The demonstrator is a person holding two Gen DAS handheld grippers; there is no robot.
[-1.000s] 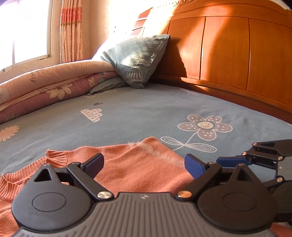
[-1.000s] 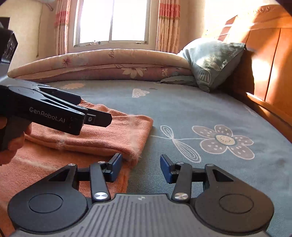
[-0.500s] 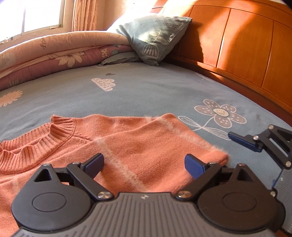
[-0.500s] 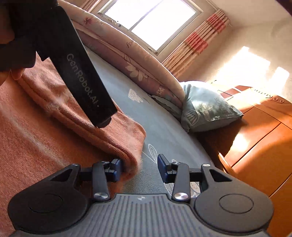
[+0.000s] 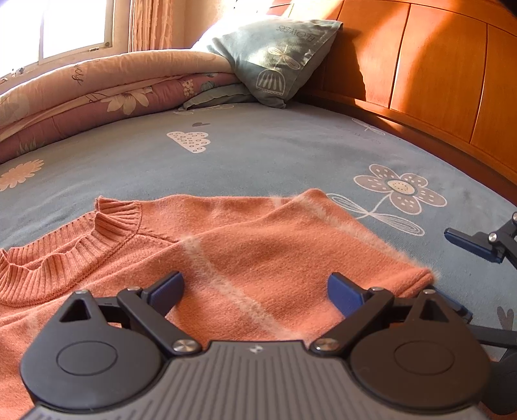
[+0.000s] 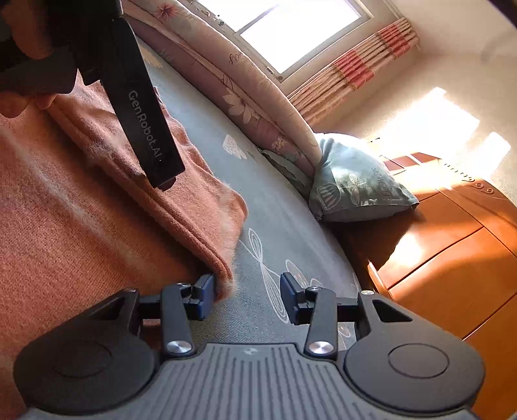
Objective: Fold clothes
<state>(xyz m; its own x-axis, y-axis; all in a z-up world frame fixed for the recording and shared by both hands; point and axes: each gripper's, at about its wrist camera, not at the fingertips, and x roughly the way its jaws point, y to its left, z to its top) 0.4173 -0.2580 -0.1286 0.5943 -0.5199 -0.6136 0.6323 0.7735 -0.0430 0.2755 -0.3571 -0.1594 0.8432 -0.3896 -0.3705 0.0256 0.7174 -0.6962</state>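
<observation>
An orange knit sweater (image 5: 258, 252) lies on the blue flowered bed sheet (image 5: 274, 155), ribbed collar to the left, one side folded over. My left gripper (image 5: 255, 289) is open and empty, just above the folded part. My right gripper (image 6: 247, 294) is open, tilted, at the folded sleeve's corner (image 6: 223, 278); its left fingertip (image 6: 205, 295) touches the fabric edge. The sweater also shows in the right wrist view (image 6: 64, 226). The right gripper's blue fingers (image 5: 468, 244) show at the right edge of the left wrist view. The left gripper's body (image 6: 142, 129) crosses the right wrist view.
A rolled floral quilt (image 5: 97, 93) lies along the far side under a window (image 6: 284, 29). A grey-green pillow (image 5: 278, 61) leans on the orange wooden headboard (image 5: 436, 77). The blue sheet stretches between the sweater and the pillow.
The left gripper has pulled back and lifted, showing more of the sweater and its collar. The right gripper has tilted and moved in to the folded sleeve's corner.
</observation>
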